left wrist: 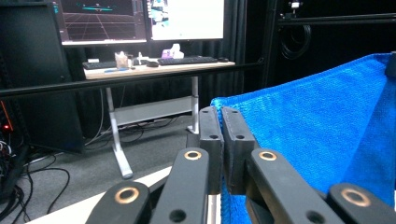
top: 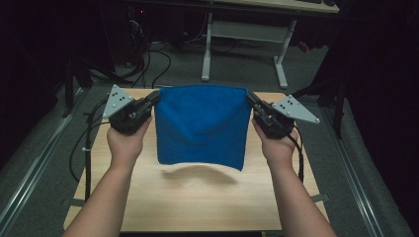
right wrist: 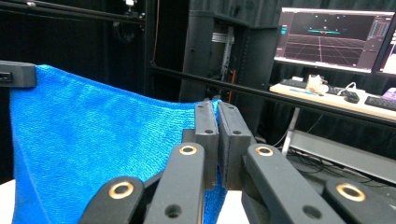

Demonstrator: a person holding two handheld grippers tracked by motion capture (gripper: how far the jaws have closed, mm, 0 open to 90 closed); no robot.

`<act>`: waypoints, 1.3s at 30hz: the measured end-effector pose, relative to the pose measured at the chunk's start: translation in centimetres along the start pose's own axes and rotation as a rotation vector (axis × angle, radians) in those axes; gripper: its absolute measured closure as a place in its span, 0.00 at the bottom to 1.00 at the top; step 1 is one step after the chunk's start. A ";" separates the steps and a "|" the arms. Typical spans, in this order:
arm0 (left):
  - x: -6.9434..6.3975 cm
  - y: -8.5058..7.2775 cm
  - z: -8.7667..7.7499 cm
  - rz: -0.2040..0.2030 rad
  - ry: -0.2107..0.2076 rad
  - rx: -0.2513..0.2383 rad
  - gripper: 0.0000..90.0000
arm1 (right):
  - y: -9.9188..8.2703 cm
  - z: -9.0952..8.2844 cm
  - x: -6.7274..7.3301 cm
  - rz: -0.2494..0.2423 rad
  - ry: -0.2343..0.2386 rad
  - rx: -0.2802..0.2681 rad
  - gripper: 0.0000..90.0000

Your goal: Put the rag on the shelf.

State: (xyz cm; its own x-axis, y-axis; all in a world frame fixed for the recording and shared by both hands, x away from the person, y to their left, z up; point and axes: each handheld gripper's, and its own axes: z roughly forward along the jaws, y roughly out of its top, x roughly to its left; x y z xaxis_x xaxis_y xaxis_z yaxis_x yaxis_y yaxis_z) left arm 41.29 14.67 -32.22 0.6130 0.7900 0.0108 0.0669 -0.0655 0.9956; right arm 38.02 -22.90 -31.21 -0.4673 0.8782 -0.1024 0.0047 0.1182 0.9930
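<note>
A: High view, entry one. Blue cloth (top: pixel 201 126) hangs in the air over the wooden table (top: pixel 197 197), stretched between both grippers, its lower edge clear of the tabletop with a shadow beneath it.

B: Left gripper (top: pixel 157 97)?

A: Sits at 9 o'clock of the cloth, jaws pressed together on the upper left corner. Left gripper view confirms: the gripper (left wrist: pixel 220 122) has both pads clamped flat with the cloth (left wrist: pixel 317 126) edge pinched between them, fabric spreading away toward 3 o'clock.

B: Right gripper (top: pixel 250 97)?

A: At 3 o'clock of the cloth, pinching the upper right corner. In the right gripper view the gripper (right wrist: pixel 215 119) has its pads closed on the cloth (right wrist: pixel 93 140), which runs off toward 9 o'clock.

B: Top edge?

A: Nearly taut and level. The middle sags into a pouch, possibly a doubled layer; lighting is too dim to be sure.

B: Background?

A: Desk (left wrist: pixel 154 67) with monitors (left wrist: pixel 140 18) at 12 o'clock.
</note>
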 end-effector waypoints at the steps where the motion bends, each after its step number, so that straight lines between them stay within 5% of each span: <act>1: 0.2 0.0 0.2 0.003 0.005 0.000 0.98 | 0.1 0.2 0.0 -0.006 -0.005 0.005 0.98; 7: 2.1 0.5 1.7 -0.013 0.040 0.018 0.98 | 0.5 1.6 -1.1 -0.003 -0.025 0.013 0.98; 12: 3.3 0.8 3.3 0.012 0.052 0.019 0.98 | 0.5 3.1 -2.8 0.039 -0.027 0.018 0.98; 23: 4.8 -0.1 7.2 0.047 0.124 0.057 0.98 | -2.2 7.8 -5.4 0.085 -0.066 0.067 0.99; 27: 5.5 -0.5 9.0 0.064 0.154 0.110 0.98 | -2.3 9.3 -6.2 0.074 -0.077 0.096 0.99; 31: 6.1 -2.0 10.4 0.028 0.164 0.184 0.98 | -2.6 10.6 -6.6 0.075 -0.073 0.128 0.99; 39: 6.0 -5.9 12.1 -0.006 0.131 0.306 0.98 | -5.4 12.1 -7.3 0.075 -0.063 0.244 0.99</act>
State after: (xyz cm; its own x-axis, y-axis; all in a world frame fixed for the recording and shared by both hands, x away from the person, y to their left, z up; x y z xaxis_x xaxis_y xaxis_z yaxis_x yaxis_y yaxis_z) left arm 54.08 12.46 -39.16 0.5064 0.8615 0.0368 0.3160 -0.2250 0.9217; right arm 52.10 -24.32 -36.50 -0.4020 0.9147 -0.0401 0.2537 0.1534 0.9551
